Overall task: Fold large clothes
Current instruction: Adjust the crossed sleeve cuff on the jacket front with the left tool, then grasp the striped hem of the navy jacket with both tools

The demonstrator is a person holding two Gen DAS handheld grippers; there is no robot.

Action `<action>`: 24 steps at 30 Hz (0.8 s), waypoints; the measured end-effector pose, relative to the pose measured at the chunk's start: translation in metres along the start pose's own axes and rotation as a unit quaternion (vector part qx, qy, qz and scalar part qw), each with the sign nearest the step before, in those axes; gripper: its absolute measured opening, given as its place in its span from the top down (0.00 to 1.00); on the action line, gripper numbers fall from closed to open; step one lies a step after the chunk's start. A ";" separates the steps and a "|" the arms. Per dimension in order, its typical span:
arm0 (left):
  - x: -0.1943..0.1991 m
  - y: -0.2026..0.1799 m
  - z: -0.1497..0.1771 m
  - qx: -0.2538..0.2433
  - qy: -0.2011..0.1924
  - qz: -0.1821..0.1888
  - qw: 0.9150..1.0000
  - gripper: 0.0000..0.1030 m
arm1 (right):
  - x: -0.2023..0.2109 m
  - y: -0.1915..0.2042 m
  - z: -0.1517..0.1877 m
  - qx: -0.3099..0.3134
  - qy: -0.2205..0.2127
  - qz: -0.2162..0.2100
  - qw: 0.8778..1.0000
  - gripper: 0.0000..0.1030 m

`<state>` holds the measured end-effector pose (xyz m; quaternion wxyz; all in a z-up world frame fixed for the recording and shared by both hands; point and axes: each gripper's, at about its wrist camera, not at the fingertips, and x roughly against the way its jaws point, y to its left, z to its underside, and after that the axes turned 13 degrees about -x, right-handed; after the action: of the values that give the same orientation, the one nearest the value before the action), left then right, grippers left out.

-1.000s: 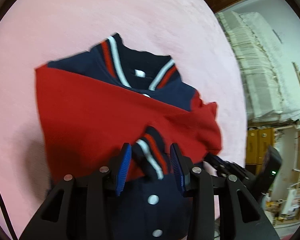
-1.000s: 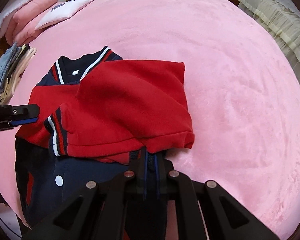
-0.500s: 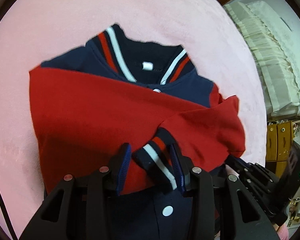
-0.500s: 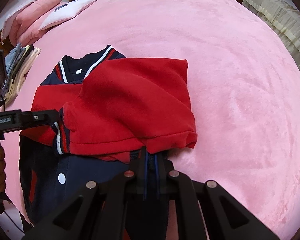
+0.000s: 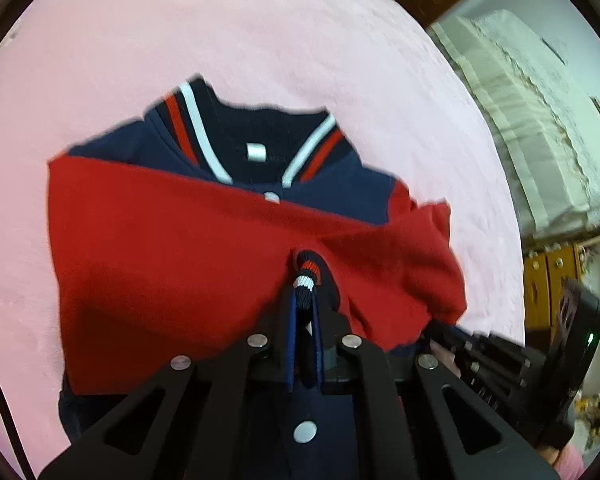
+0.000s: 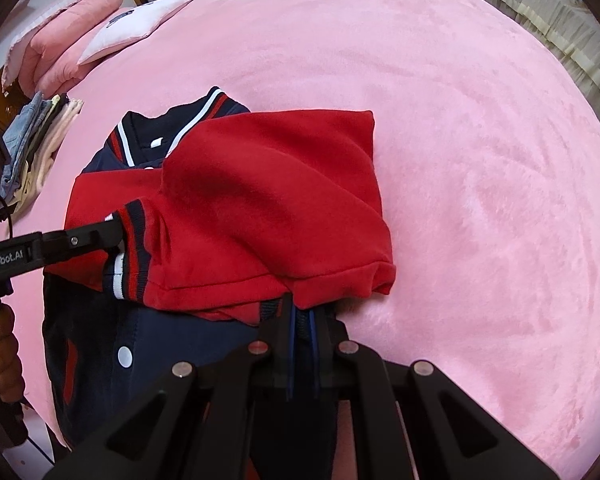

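A navy and red varsity jacket (image 5: 172, 240) (image 6: 268, 200) lies on the pink bed, collar away from me, both red sleeves folded across the chest. My left gripper (image 5: 305, 300) is shut on the striped cuff (image 5: 306, 276) of the upper sleeve, its blue pads squeezing the ribbing. From the right wrist view the left gripper (image 6: 118, 236) reaches in from the left onto that cuff (image 6: 134, 252). My right gripper (image 6: 302, 320) is shut on the jacket's navy edge under the folded red sleeve.
Pink bedspread (image 6: 460, 160) stretches wide to the right and beyond the jacket. Folded clothes (image 6: 40, 148) and pink pillows (image 6: 68, 28) sit at the far left corner. A white covered sofa (image 5: 532, 120) and wooden cabinet (image 5: 552, 288) stand beside the bed. A hand (image 6: 2, 356) grips the left handle.
The left gripper's jaws, open around the striped cuff before, have shut on it and shifted slightly across the jacket. The right gripper stayed in place, still clamped.
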<state>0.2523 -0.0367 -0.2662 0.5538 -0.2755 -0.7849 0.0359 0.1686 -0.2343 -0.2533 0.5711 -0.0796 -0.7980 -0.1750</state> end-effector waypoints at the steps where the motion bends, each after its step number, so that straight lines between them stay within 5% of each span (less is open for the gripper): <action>1: 0.006 -0.002 -0.003 0.002 -0.013 0.000 1.000 0.96 | 0.000 0.000 0.000 0.000 0.000 0.000 1.000 0.95; 10: 0.078 -0.008 -0.055 0.003 -0.112 -0.006 0.994 0.96 | 0.002 -0.001 0.002 -0.003 0.001 0.003 1.000 0.95; 20: 0.079 0.071 -0.017 0.064 -0.040 -0.114 0.991 0.96 | 0.007 0.003 0.002 0.003 -0.007 0.002 1.000 0.95; 24: 0.066 0.097 -0.001 0.087 -0.018 -0.131 0.987 0.96 | 0.012 0.003 0.006 0.012 -0.011 -0.006 1.000 0.95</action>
<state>0.2756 0.0763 -0.2454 0.5617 -0.1206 -0.8177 0.0359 0.1603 -0.2307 -0.2433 0.5619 -0.0699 -0.8069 -0.1681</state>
